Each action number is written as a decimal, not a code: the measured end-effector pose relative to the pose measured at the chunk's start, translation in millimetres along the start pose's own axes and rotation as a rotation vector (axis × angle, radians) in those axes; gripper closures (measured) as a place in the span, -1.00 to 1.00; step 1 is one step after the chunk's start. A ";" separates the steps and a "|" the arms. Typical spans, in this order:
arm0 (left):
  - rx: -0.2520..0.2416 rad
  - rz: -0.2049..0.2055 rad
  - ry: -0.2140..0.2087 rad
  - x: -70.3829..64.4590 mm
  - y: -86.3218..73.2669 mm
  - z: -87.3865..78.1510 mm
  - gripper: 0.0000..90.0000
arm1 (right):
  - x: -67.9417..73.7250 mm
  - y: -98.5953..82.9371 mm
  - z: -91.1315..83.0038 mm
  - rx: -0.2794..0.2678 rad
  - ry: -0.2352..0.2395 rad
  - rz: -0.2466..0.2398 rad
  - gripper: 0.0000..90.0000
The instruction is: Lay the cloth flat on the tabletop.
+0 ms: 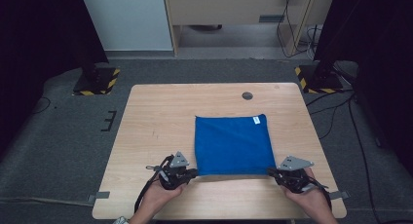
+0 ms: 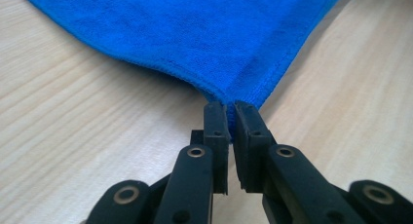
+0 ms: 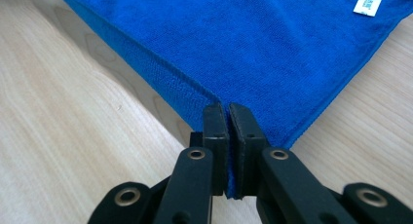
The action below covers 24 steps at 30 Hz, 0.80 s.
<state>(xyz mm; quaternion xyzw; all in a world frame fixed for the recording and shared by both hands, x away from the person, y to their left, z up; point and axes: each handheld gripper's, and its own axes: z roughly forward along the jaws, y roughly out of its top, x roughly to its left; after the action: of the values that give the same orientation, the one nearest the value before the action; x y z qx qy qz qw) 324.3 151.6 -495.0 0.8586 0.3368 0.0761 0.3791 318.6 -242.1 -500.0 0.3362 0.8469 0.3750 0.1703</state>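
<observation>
At the near edge of the table [image 1: 146, 136], two hands are seen coming in from the bottom of the high view, each holding a gripper. The left hand [image 1: 158, 195] carries the left gripper [image 1: 191, 174], the right hand [image 1: 311, 197] the right gripper [image 1: 272, 172]. A grey three-cornered plate is seen on top of each gripper, and black cable trails back from both.

Near left corner of the blue cloth [image 1: 233, 143] is clamped by the left gripper; in the left gripper view the jaws are closed on the cloth corner, with a thin blue strip pinched between them. Near right corner is clamped by the right gripper; in the right gripper view the jaws are closed on the cloth edge, blue fabric visible down the narrow gap.

Between the two grippers, the near edge of the cloth is held stretched straight. Beyond that, the cloth is spread flat on the light wood table, right of centre, roughly square. A small white label [image 1: 255, 120] is sewn at the far right corner, also seen in the right gripper view.

Farther back, a round grey grommet [image 1: 247, 95] is set in the tabletop near the far edge, apart from the cloth.
</observation>
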 end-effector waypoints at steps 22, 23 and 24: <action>-0.123 -0.037 0.136 24.8 6.4 -7.2 -0.60 | -14.3 5.3 5.6 -0.084 -0.071 0.129 -0.59; -0.123 -0.037 0.136 24.8 6.4 -7.2 -0.62 | -15.0 5.6 7.2 -0.083 -0.072 0.132 -0.60; -0.116 -0.040 0.147 29.4 7.3 -4.7 -0.64 | -15.6 6.2 9.0 -0.084 -0.071 0.135 -0.62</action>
<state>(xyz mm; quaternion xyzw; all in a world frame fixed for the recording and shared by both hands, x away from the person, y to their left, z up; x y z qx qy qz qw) 348.7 169.6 -490.3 0.8205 0.3757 0.1509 0.4036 337.3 -245.3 -500.8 0.3982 0.7992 0.4089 0.1884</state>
